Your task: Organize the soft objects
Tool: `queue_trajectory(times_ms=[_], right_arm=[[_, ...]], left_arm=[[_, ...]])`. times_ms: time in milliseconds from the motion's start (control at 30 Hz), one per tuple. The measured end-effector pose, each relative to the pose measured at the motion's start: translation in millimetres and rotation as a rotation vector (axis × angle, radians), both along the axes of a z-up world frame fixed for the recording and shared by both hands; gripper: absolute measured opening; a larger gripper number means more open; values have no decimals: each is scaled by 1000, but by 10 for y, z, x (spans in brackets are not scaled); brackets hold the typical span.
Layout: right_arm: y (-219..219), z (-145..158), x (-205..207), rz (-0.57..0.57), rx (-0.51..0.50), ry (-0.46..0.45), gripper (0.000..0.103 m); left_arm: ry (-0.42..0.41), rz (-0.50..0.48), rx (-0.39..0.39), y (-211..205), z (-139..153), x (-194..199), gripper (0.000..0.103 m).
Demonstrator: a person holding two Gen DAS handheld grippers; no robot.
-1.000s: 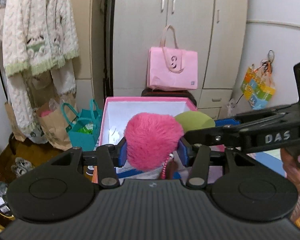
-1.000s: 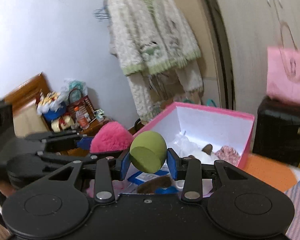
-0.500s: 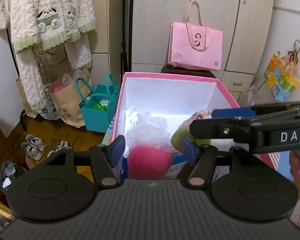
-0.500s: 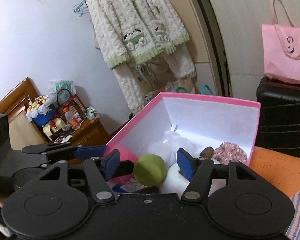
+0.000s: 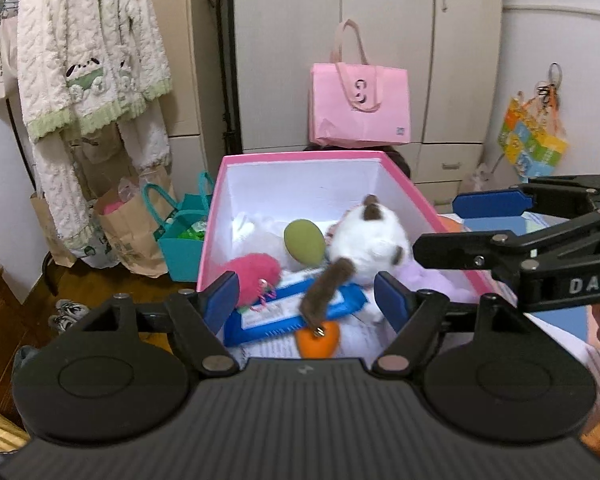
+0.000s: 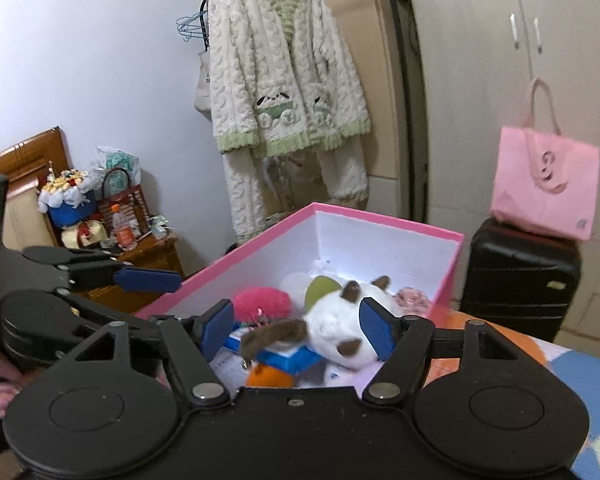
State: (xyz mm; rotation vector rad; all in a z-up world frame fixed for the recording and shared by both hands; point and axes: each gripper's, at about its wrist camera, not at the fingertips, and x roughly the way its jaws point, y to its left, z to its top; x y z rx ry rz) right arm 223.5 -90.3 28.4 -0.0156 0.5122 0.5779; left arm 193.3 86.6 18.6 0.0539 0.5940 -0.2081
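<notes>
Both tools above the pink box [image 5: 416,196]
Left tool [image 5: 306,300] and right tool [image 6: 298,328] just opened, empty; pink pompom [image 5: 256,270], green ball [image 5: 304,238] inside.

The pink box [image 5: 412,188] stands open on top, so entry from above is free. Its floor is crowded: white plush cat [image 5: 370,240], green ball [image 5: 304,237], pink pompom [image 5: 256,270], blue packet [image 5: 272,318]. Right tool [image 5: 488,222] blocks the box's right wall
</notes>
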Motion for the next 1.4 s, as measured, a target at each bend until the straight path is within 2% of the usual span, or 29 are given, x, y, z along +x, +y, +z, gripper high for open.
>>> queue_trajectory(times_ms=[233,333,500,1033,1100,1400], right_arm=[[-78,153,-330,-34,-57,-62,75],[-122,234,-486,-48,-63,-90,81],[-204,285,-758,-79,-81,-127,81],[-592,230,-1334,-198,-55,-123,84],[-639,226,-1386,-215,-47,-123,89],[-773,138,-1497,-256,-32,-104,91]], left_arm=[[-14,-23,-3,-77,111,-304,75],[-33,-16,1,-95,170,-434,76],[-58,-29,-10,-133,241,-659,78],[-53,-84,-3,-385,176,-1077,81],[-50,-90,-10,-402,169,-1113,83],[-72,-152,-9,-555,194,-1273,83]])
